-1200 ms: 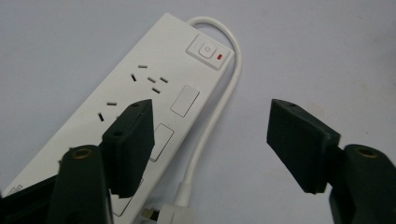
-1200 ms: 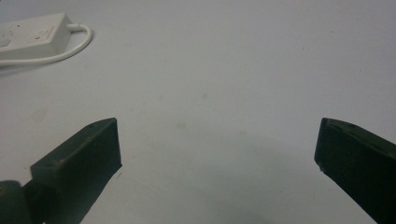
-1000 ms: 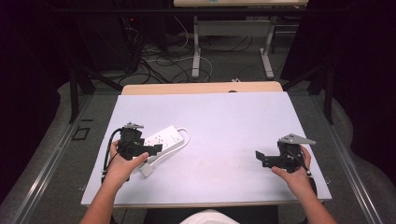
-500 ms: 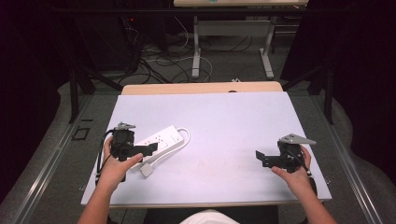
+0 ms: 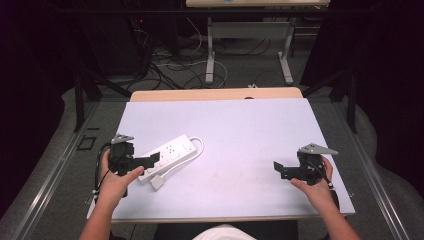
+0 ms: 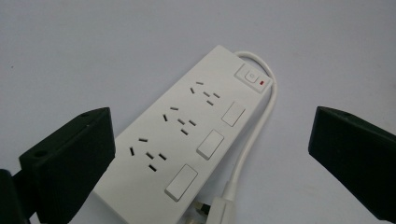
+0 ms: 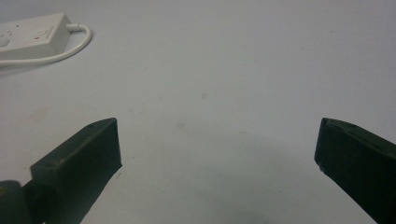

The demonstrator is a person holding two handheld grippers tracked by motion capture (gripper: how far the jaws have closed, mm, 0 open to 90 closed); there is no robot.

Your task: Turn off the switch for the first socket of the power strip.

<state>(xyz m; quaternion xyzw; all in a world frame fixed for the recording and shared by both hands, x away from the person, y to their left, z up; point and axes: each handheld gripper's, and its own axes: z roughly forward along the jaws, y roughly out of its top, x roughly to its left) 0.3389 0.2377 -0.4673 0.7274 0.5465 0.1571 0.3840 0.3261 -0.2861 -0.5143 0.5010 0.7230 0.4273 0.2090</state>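
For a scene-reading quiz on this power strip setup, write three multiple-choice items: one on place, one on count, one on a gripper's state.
1. Where does the white plastic power strip lie on the pale grey table?
A. by the left gripper
B. by the right gripper
C. at the far edge

2. How many socket groups does it have?
A. two
B. three
C. five

3. How do the left gripper fingers stand?
A. clamped on the cord
B. shut on nothing
C. open, apart from the strip

Answers: 1 A, the high view shows it beside the left hand. 2 B, the left gripper view shows three slot clusters. 3 C, both fingers sit wide to either side.
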